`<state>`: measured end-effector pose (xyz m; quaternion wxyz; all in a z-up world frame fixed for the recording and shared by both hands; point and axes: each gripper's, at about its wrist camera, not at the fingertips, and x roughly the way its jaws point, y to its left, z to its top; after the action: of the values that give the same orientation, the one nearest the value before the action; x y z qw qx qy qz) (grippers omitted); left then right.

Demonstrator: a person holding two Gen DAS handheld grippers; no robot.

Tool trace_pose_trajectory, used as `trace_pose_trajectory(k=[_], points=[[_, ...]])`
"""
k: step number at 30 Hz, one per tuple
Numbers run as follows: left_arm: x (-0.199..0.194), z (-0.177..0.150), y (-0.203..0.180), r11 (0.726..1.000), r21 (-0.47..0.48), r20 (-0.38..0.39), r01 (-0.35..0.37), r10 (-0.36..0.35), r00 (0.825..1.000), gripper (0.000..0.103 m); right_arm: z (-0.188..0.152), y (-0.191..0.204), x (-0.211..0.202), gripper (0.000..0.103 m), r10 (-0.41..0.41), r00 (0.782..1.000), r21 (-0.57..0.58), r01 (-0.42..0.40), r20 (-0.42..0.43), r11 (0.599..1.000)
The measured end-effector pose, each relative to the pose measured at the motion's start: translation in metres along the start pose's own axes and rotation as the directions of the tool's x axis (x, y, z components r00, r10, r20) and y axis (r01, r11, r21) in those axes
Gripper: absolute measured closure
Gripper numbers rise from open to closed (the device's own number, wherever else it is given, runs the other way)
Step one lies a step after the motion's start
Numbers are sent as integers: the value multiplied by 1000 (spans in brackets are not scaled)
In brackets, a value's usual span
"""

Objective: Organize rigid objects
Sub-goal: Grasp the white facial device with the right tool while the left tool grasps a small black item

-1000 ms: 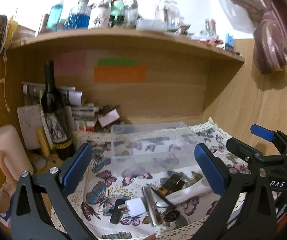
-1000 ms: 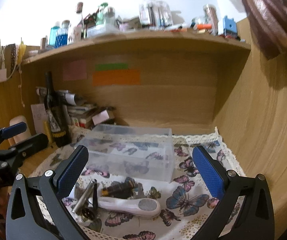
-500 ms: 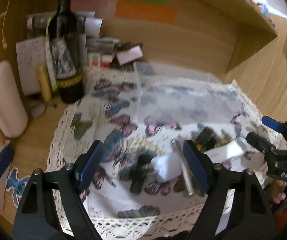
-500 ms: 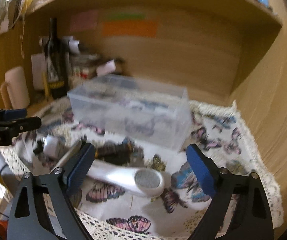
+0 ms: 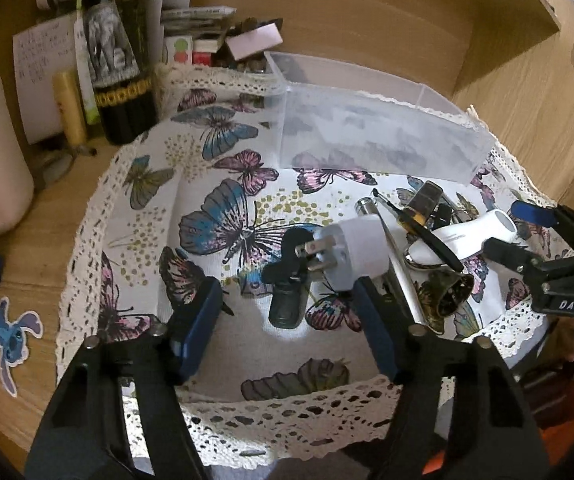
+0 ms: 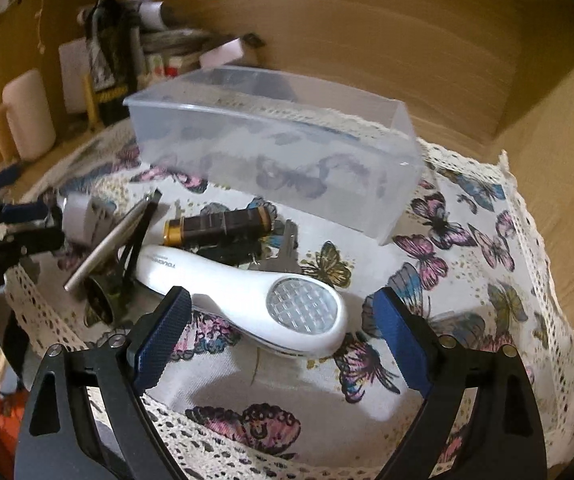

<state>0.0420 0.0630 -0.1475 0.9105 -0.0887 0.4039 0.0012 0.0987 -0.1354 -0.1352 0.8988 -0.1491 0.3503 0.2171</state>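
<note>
Closing in: we dropped both claws toward the pile before the box [image 6: 271, 152].
Left claw [image 5: 287, 304]: spread, around plug [image 5: 351, 256].
Right claw [image 6: 283, 320]: spread, around white handle [image 6: 247, 284].

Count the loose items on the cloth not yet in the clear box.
About 8: black clip, plug, metal tube, pen, brown cylinder, white handle, bell, keys; others may hide.

Home: butterfly tablecloth [image 5: 223, 216], cluttered wooden desk [image 5: 39, 236]

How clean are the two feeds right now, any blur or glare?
Left wrist: sharp at the plug, fisheye bends the edges, corners dark. Right wrist: white device is crisp; box and bottle behind are soft; no strong glare.
</note>
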Motion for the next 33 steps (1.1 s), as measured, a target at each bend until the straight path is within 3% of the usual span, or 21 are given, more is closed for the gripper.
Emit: trace_pose_trajectory(k=[4,10,12,13,15,20,26,33], points=[[4,3,5,1000,-4,-14,-4,4,1000,54,8,5,8,10,8,1000,-70,-10,-25,997],[9,9,8,1000,-13,-25,0,0,1000,57,19,12,24,12,10,999,-140,-17,-50,990],[11,11,6,1000,-3,-30,-2,2,1000,58,21,12,26,19,20,999,-139,-27,-51,990],[13,12,4,1000,6,-32,-3,4,999,59,21,11,27,23,34,998,-132,-40,-54,990],[16,13,2,1000,17,-38,-3,4,999,63,22,10,29,42,55,996,-112,-62,-65,992],[21,16,1,999,25,-33,-34,34,999,79,18,7,26,55,36,997,-67,-41,-70,997],[15,12,7,999,2,-20,-37,37,999,80,6,-6,9,65,76,994,37,-74,-74,997],[4,3,8,998,19,-24,-66,66,998,80,-14,-12,1,64,121,989,121,-110,-86,987]])
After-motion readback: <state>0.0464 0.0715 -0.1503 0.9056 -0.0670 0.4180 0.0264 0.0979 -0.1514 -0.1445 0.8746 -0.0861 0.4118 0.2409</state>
